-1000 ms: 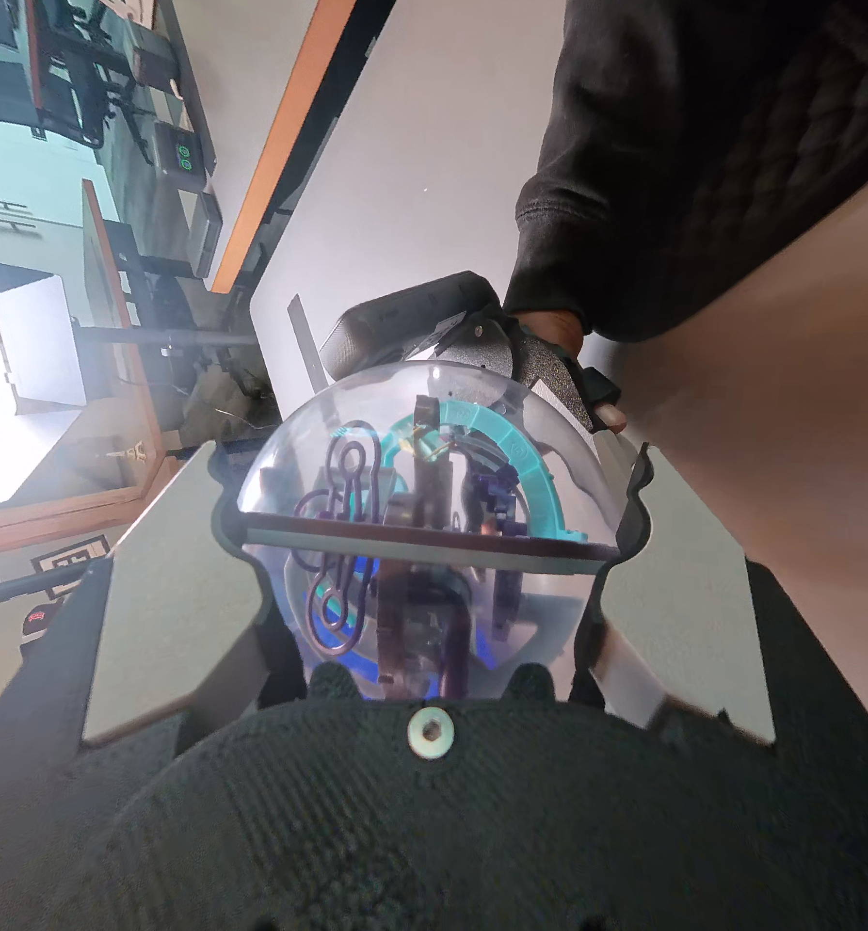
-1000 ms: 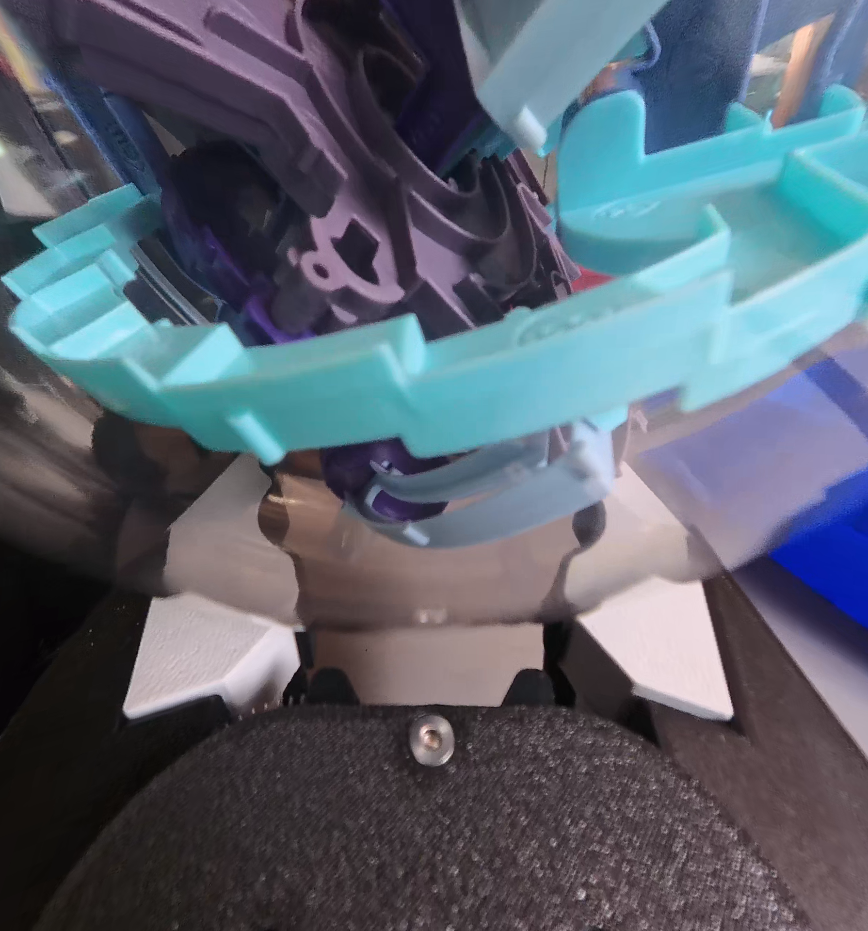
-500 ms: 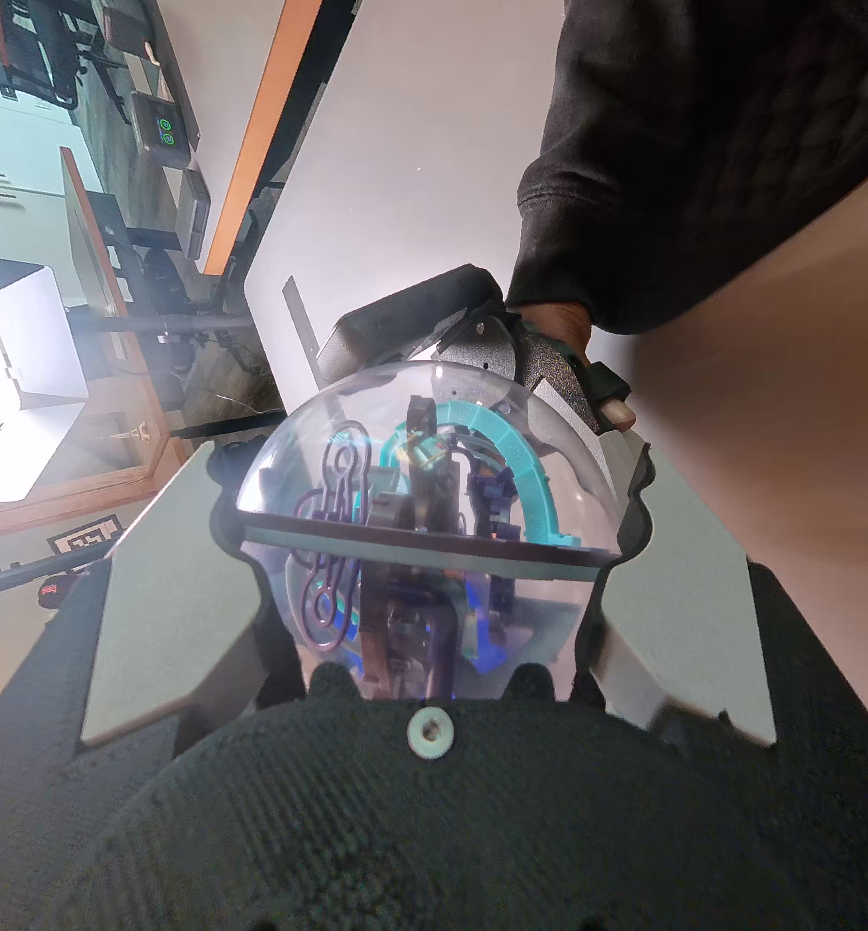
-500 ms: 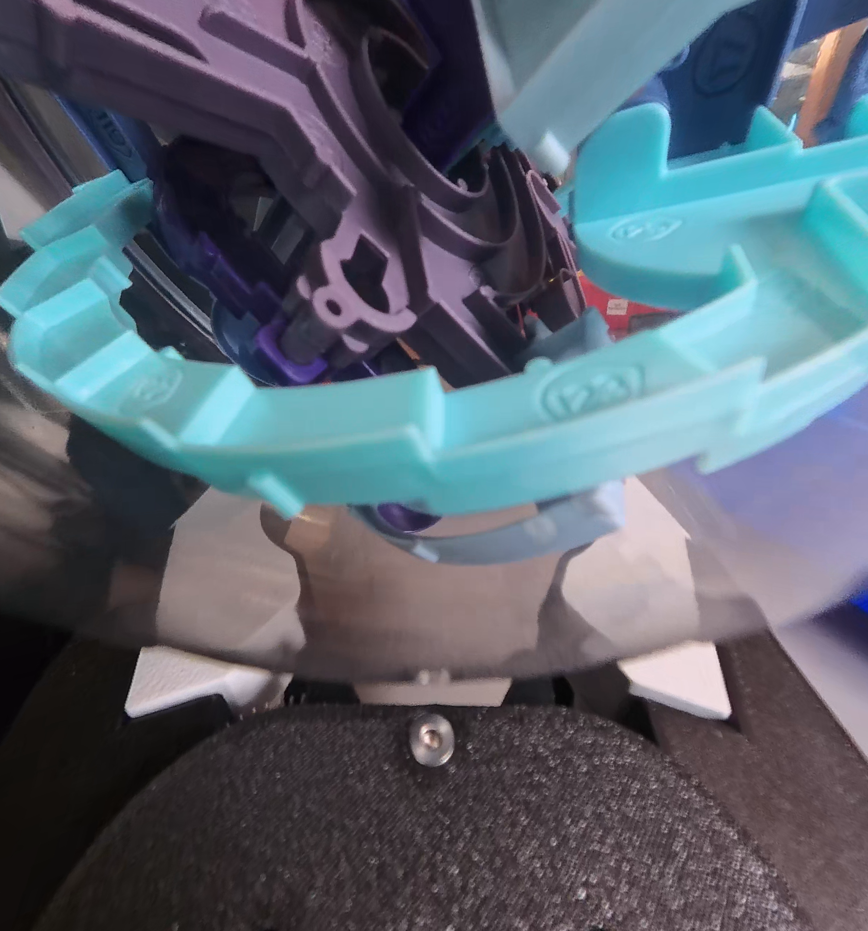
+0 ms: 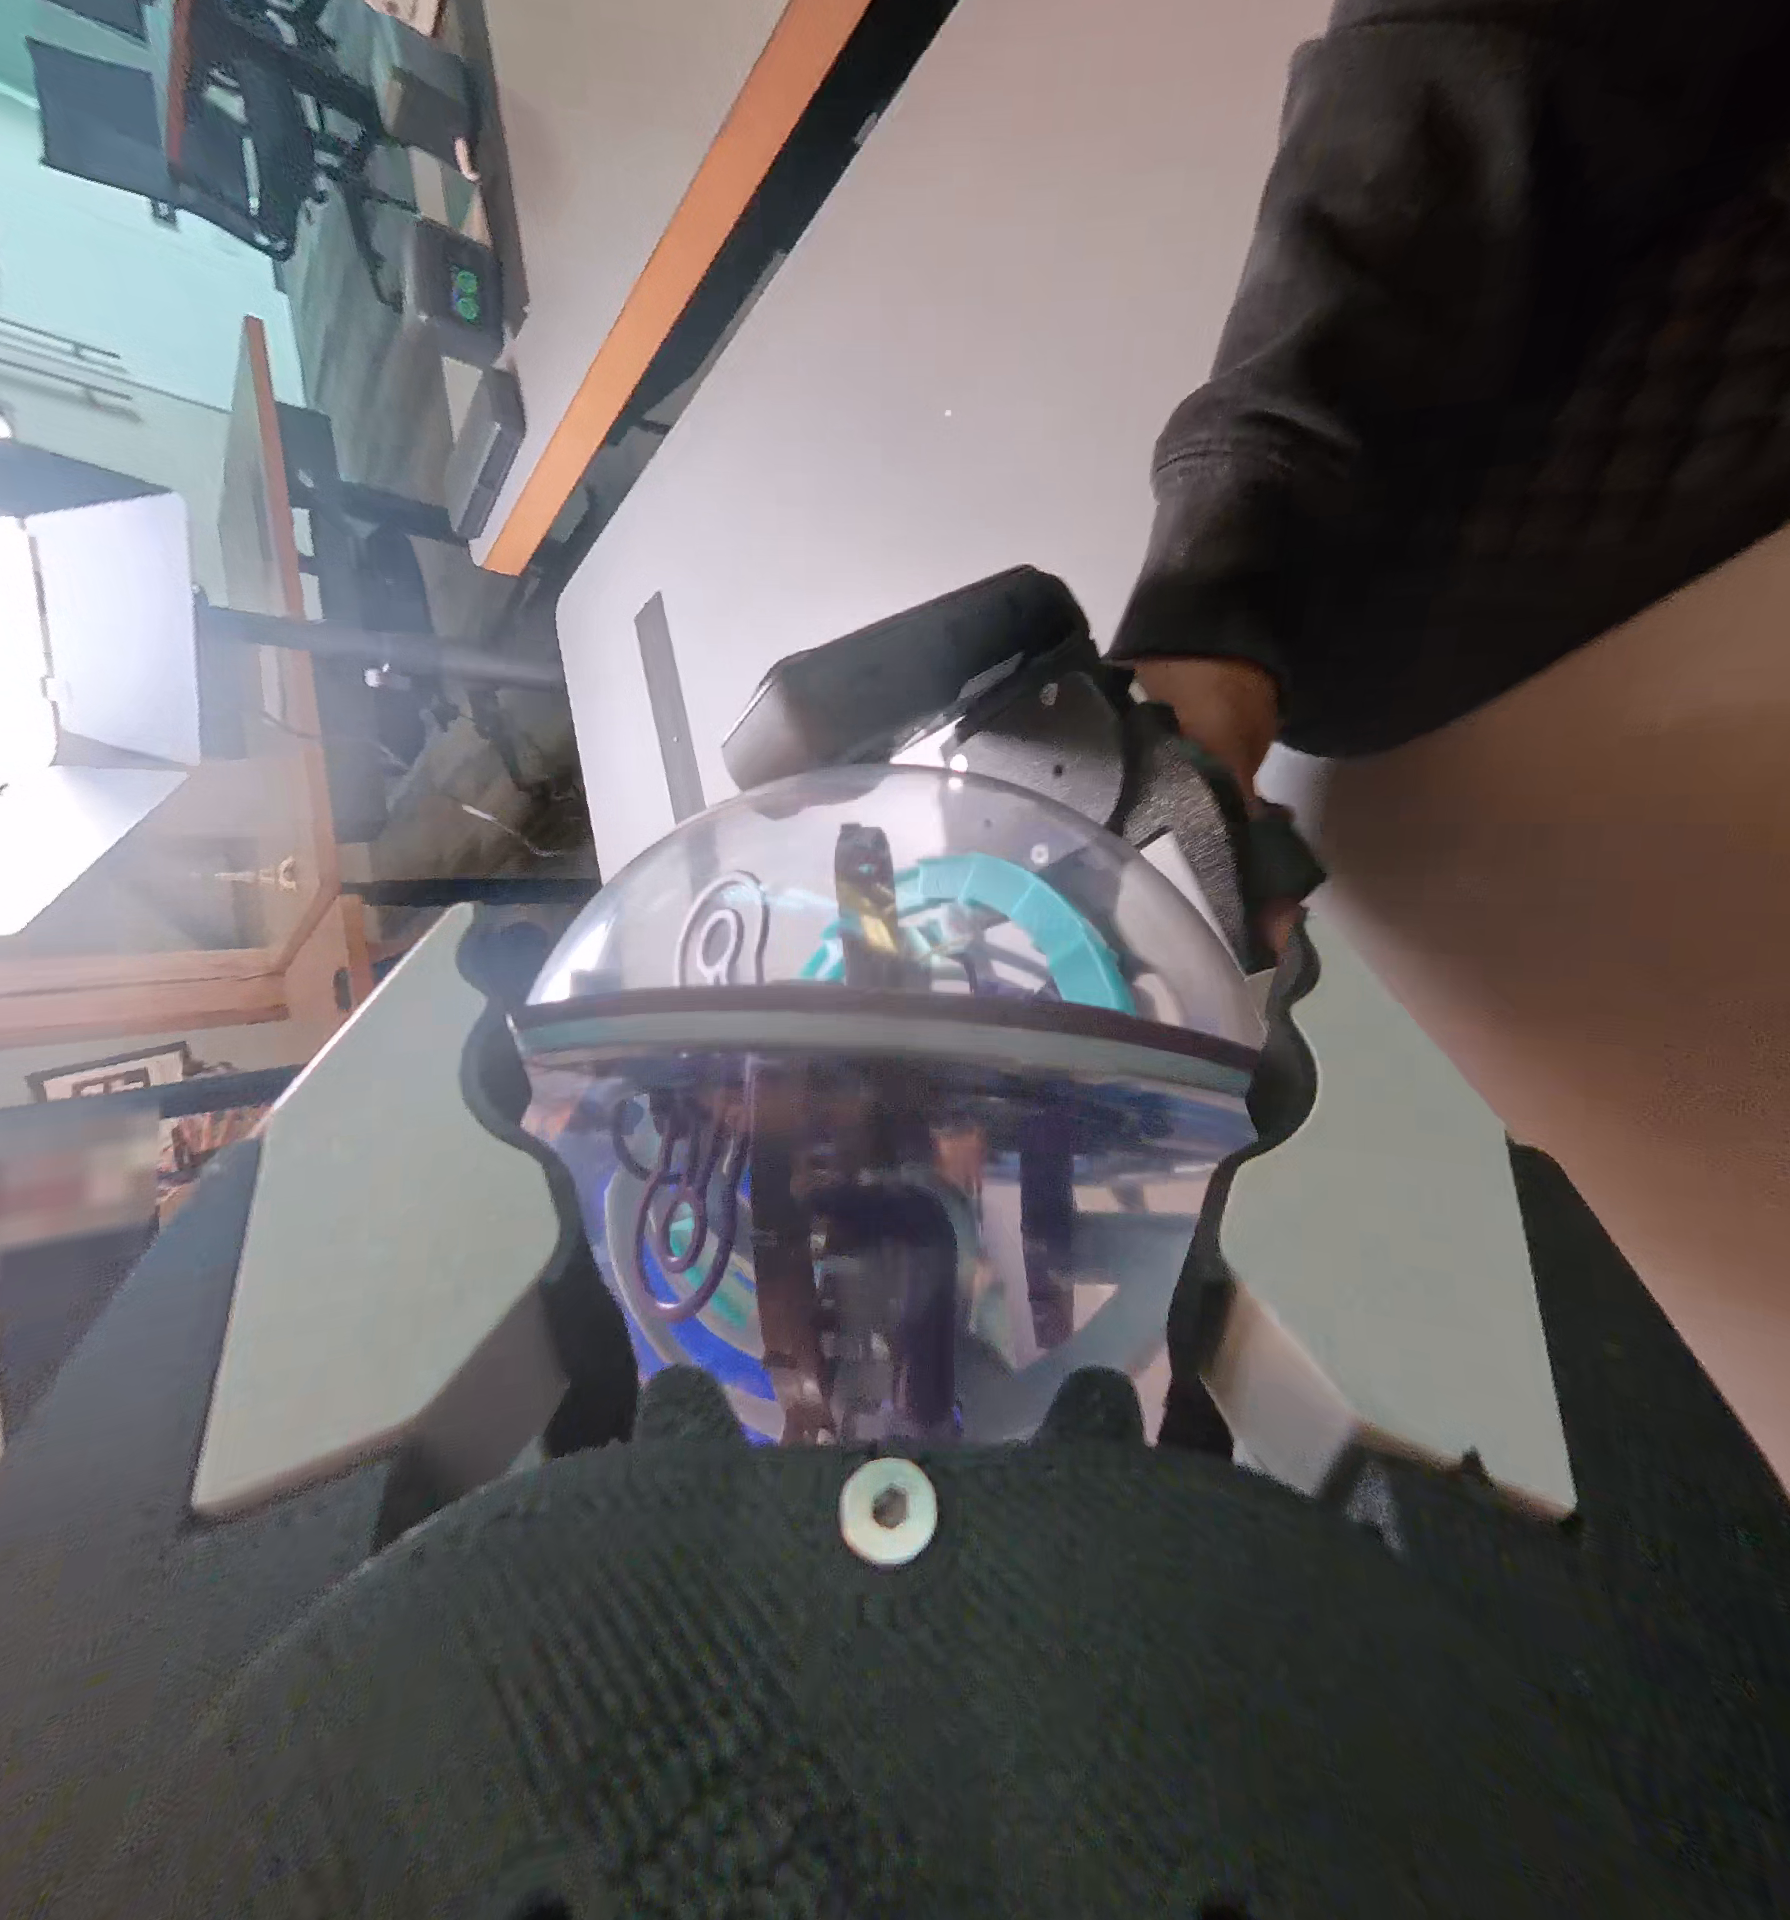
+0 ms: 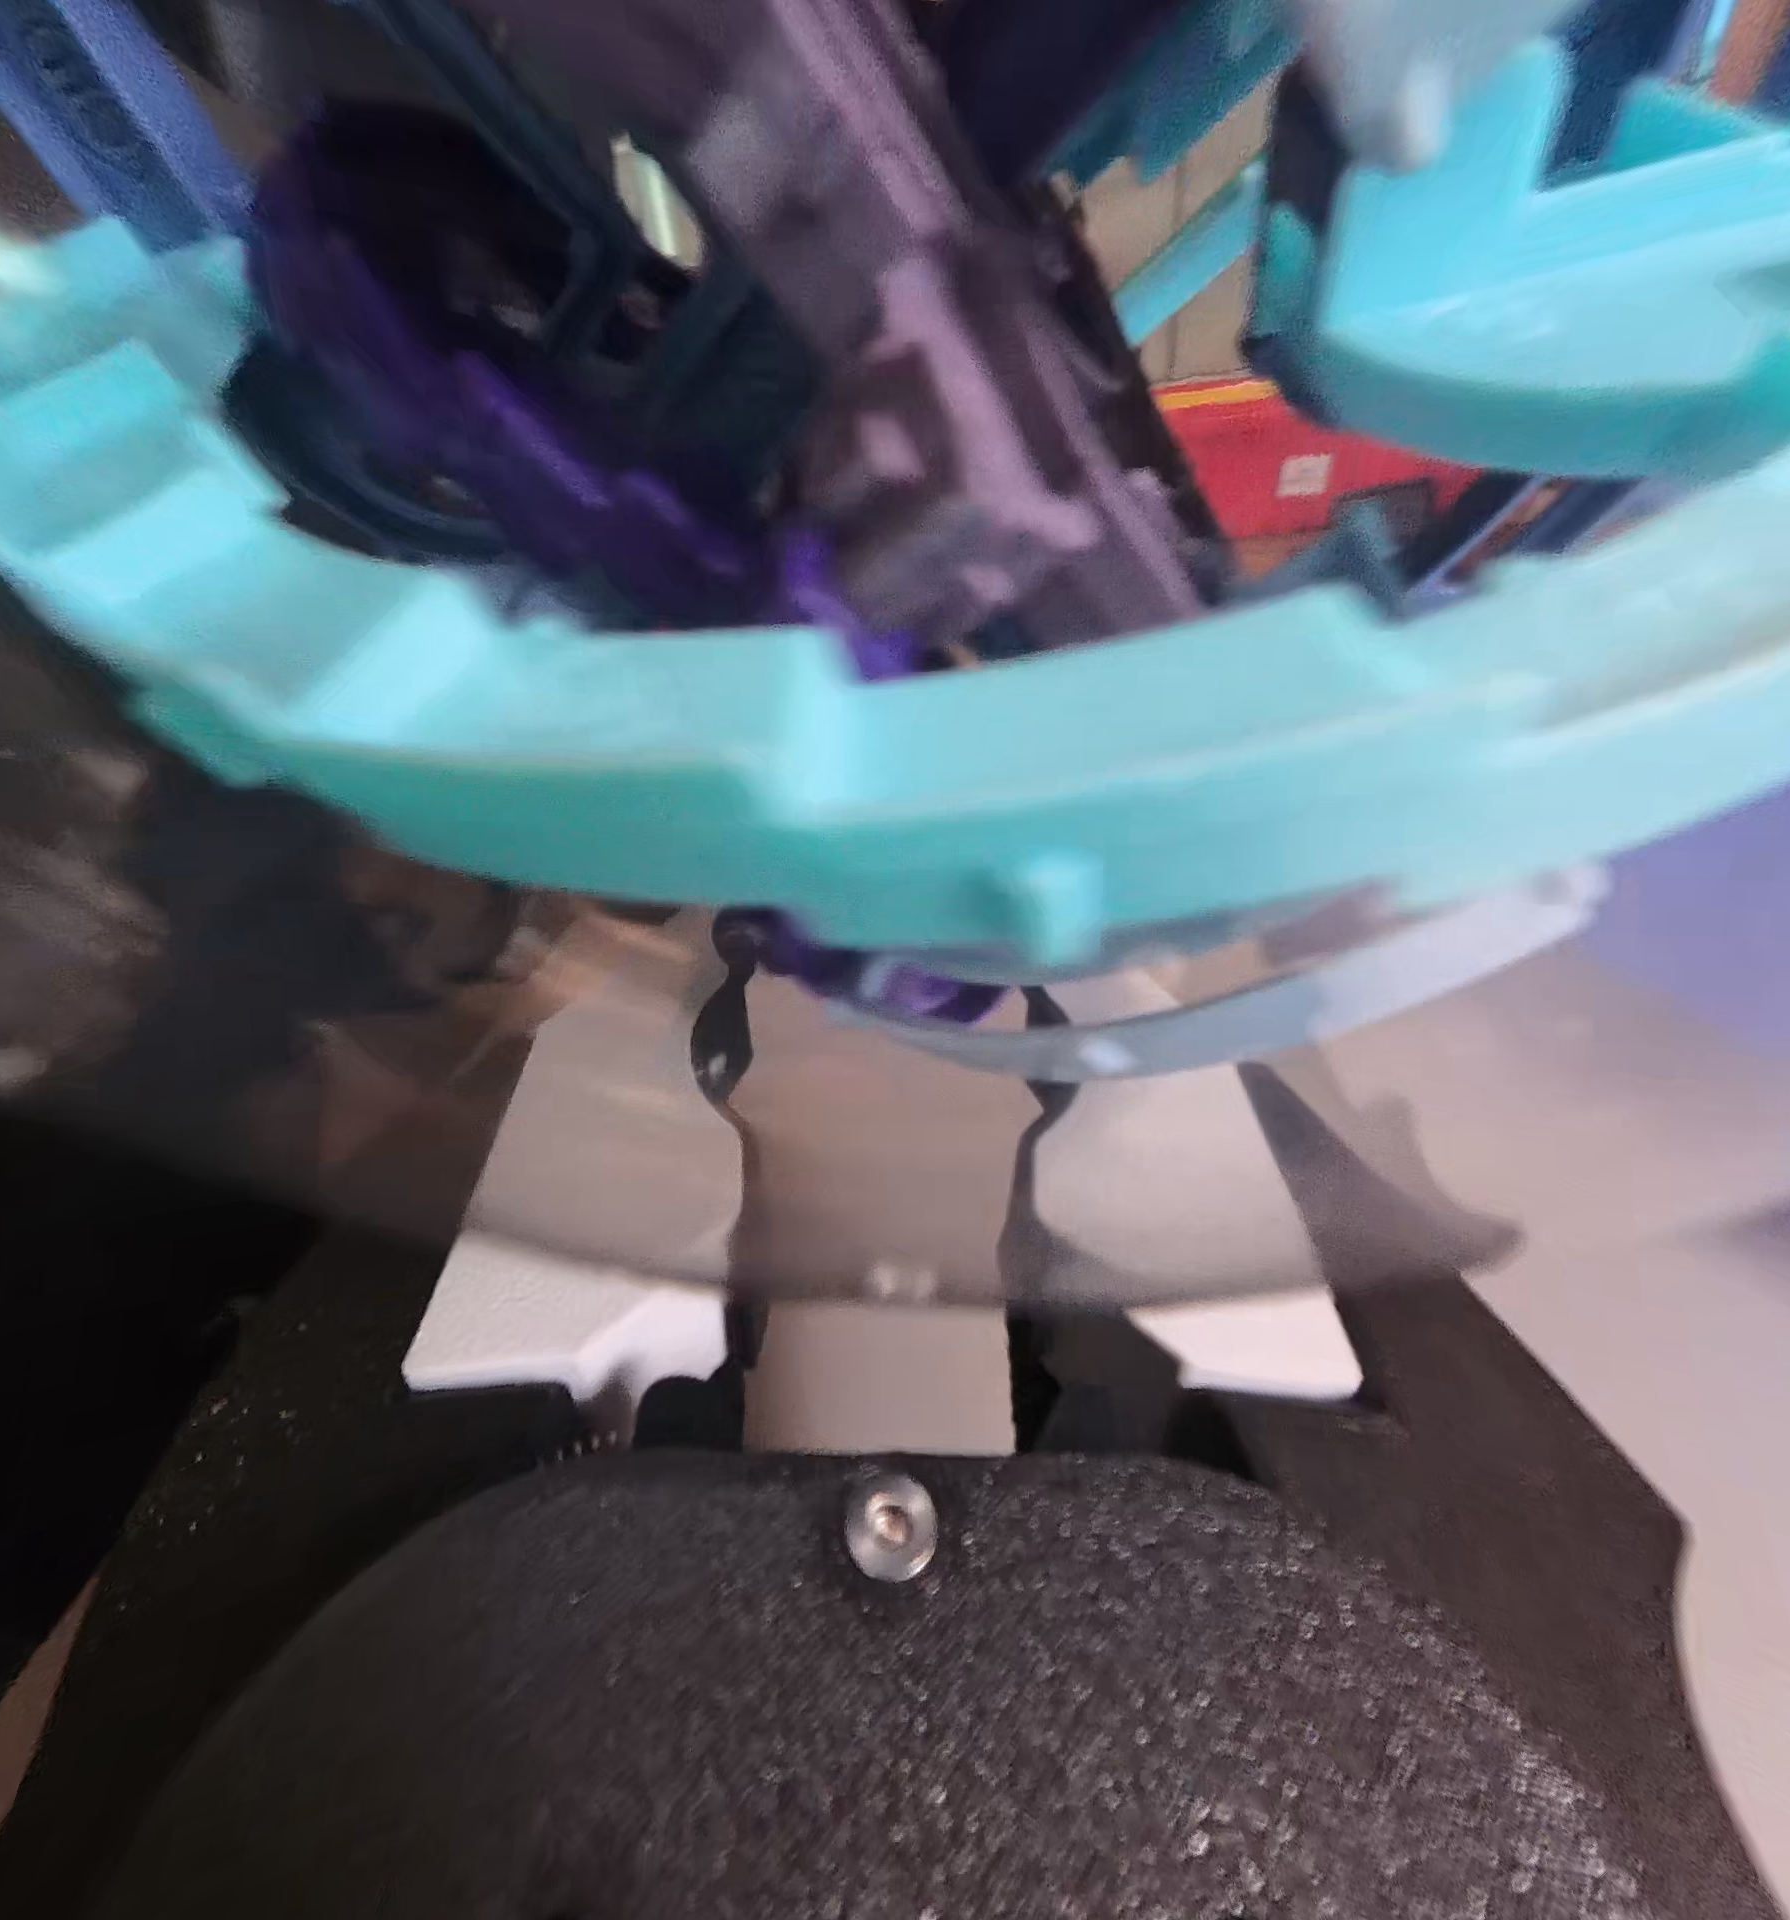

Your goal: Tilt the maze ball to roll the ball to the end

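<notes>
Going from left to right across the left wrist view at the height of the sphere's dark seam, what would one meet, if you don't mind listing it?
Left gripper's left finger → maze ball → its right finger → a person's bare forearm.

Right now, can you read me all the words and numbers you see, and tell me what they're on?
Green glowing marks on a dark box: too small to read.
White label on a red thing behind the maze ball: too blurred to read.
Nothing else readable.
</notes>
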Motion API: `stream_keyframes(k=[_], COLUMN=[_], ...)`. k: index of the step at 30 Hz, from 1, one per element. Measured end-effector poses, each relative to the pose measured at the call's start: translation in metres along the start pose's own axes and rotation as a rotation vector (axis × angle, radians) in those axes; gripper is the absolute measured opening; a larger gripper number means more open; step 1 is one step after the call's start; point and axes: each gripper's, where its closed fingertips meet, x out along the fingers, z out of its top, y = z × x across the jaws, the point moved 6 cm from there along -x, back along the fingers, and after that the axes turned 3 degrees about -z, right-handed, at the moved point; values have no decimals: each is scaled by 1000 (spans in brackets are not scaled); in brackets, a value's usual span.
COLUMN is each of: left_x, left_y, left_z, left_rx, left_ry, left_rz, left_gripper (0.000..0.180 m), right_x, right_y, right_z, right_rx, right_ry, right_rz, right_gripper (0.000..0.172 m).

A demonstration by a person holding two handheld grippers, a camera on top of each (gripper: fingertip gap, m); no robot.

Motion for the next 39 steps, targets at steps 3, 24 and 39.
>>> stream_keyframes(k=[3,24,39], left_x=[1,-54,11], left_y=[0,-46,-74], left_z=[-21,-135,-177], left_rx=[-49,-619,-966], left_ry=[-19,-846,-710], left_rz=[63,587,147], left_gripper=[140,105,120], right_x=[9,-20,-15], right_y=[5,-19,-16], right_z=[-5,20,4], right_rx=[36,-36,-135], right_ry=[31,-192,-24], right_rz=[17,-300,-369], right_gripper=[92,105,104])
